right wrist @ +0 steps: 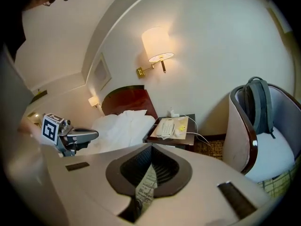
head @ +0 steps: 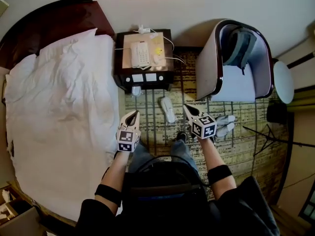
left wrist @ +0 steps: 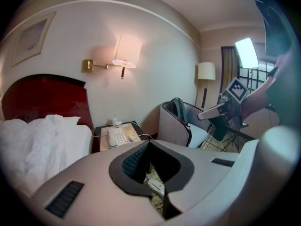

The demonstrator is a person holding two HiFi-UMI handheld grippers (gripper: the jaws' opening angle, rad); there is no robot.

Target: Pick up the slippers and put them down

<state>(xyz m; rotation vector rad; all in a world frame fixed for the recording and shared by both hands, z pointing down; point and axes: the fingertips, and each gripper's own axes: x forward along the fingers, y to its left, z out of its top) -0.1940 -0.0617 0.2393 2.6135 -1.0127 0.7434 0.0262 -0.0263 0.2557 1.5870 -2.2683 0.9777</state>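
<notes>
Both grippers are held up over the patterned carpet (head: 157, 132). The left gripper (head: 132, 116) and the right gripper (head: 189, 110) each have their jaws pressed together with nothing between them. Through the left one's jaw gap, a slipper shows on the floor below.

I count three white slippers for sure. One lone slipper (head: 168, 109) lies on the carpet between the two grippers. A pair of slippers (head: 226, 124) sits side by side just right of the right gripper, partly hidden by it. A pale shape (head: 136, 90) at the foot of the nightstand (head: 120, 73) may be a fourth; I cannot tell.

One bed (head: 59, 107) with white covers fills the left. The nightstand carries one phone (head: 140, 54) and some cables. One armchair (head: 209, 68) on the far right holds one backpack (head: 240, 45), propped against its back.
</notes>
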